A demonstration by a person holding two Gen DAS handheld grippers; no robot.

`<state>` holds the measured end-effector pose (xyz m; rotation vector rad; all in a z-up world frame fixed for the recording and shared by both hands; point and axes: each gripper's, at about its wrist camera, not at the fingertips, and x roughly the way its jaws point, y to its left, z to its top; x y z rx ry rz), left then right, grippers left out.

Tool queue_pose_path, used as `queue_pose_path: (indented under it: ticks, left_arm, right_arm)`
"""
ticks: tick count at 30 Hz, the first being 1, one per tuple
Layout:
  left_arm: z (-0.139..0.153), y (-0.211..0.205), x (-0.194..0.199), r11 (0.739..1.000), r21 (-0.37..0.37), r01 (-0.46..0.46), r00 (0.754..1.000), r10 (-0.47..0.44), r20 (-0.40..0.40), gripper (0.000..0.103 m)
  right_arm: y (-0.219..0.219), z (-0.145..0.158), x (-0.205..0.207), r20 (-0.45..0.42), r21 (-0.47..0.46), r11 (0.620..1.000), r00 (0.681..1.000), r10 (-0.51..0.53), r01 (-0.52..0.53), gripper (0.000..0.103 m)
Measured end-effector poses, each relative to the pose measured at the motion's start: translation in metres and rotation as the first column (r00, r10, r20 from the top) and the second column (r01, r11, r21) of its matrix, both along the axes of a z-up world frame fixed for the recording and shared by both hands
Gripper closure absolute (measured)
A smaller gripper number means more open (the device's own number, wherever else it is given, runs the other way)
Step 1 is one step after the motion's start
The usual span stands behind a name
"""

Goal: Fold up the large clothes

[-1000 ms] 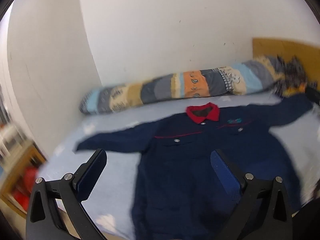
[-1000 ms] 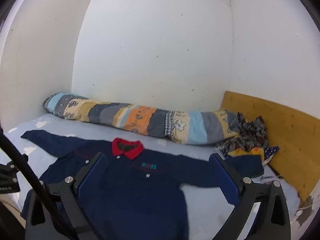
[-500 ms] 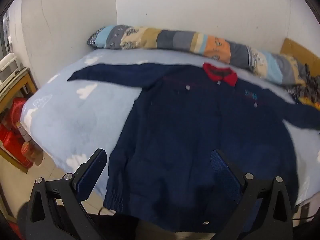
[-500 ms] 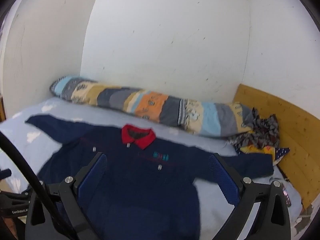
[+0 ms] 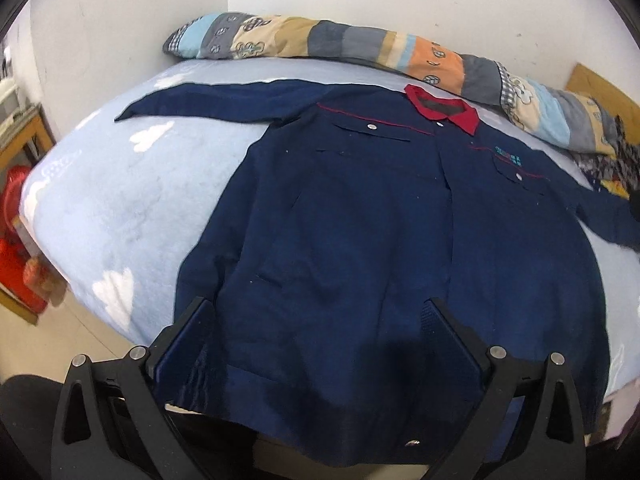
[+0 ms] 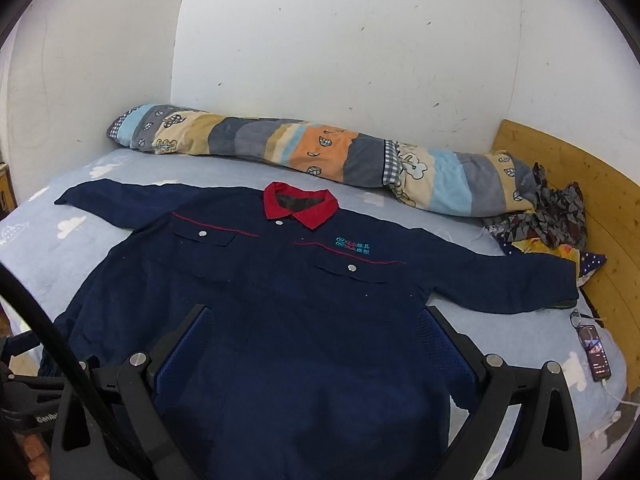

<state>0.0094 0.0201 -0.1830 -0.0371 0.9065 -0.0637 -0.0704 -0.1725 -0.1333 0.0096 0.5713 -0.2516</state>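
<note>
A large navy work jacket (image 5: 360, 216) with a red collar (image 5: 442, 108) lies flat, front up, on a light blue bed, both sleeves spread out sideways. It also shows in the right wrist view (image 6: 288, 304). My left gripper (image 5: 318, 320) is open and empty, hovering above the jacket's lower hem near the bed's front edge. My right gripper (image 6: 314, 328) is open and empty above the jacket's lower body. The hem hangs slightly over the bed edge.
A rolled striped quilt (image 6: 312, 160) lies along the back wall. Crumpled clothes (image 6: 548, 216) sit by the wooden headboard (image 6: 592, 200) at right. A phone with glasses (image 6: 596, 352) lies on the bed's right side. Red items (image 5: 16, 240) stand on the floor at left.
Both grippers have tilted downward and moved closer to the jacket; the left view now looks down on the hem. Both grippers stayed open.
</note>
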Motion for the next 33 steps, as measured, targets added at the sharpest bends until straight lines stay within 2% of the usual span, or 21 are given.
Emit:
queue_pose_path:
  ticks: [3,6,10,12,14,16,21,26,33]
  left_arm:
    - [0.004,0.005,0.004,0.999,-0.025,-0.037,0.999,0.037,0.018,0.001]
    - [0.016,0.007,0.009,0.997,-0.039,-0.063,0.996,0.065,0.065,0.001]
    - [0.044,-0.008,0.028,0.997,0.077,-0.032,0.991,0.022,0.135,0.001]
    - [0.060,-0.018,0.038,0.984,0.170,-0.043,0.976,0.005,0.219,0.000]
    - [0.070,-0.026,0.043,0.977,0.207,-0.046,0.958,-0.015,0.286,0.000]
    - [0.071,-0.030,0.046,0.977,0.212,-0.037,0.948,-0.033,0.315,0.000]
    - [0.052,-0.037,0.052,0.986,0.151,0.072,0.975,-0.102,0.199,0.000]
    - [0.053,-0.045,0.041,0.983,0.156,0.101,0.968,-0.133,0.214,0.000]
    - [0.065,-0.052,0.037,0.982,0.138,0.125,0.958,-0.156,0.241,0.000]
  right_arm:
    - [-0.003,-0.003,0.007,-0.018,0.001,1.000,1.000,0.001,-0.001,0.000]
    - [-0.012,-0.006,0.014,-0.028,0.097,0.995,0.999,0.022,-0.019,0.000]
    - [-0.022,-0.001,0.021,-0.004,0.222,0.974,0.999,0.044,-0.042,0.000]
    - [-0.023,0.000,0.022,0.007,0.256,0.965,0.999,0.053,-0.053,0.000]
    - [-0.021,0.000,0.024,0.013,0.282,0.957,0.997,0.073,-0.074,0.000]
    - [-0.019,0.001,0.029,0.015,0.293,0.952,0.996,0.083,-0.084,0.000]
    - [-0.012,0.000,0.036,0.015,0.288,0.951,0.994,0.110,-0.109,0.000]
    - [-0.018,0.004,0.041,0.026,0.303,0.946,0.993,0.115,-0.117,0.000]
    - [-0.034,0.002,0.039,0.039,0.403,0.908,0.993,0.108,-0.115,0.000]
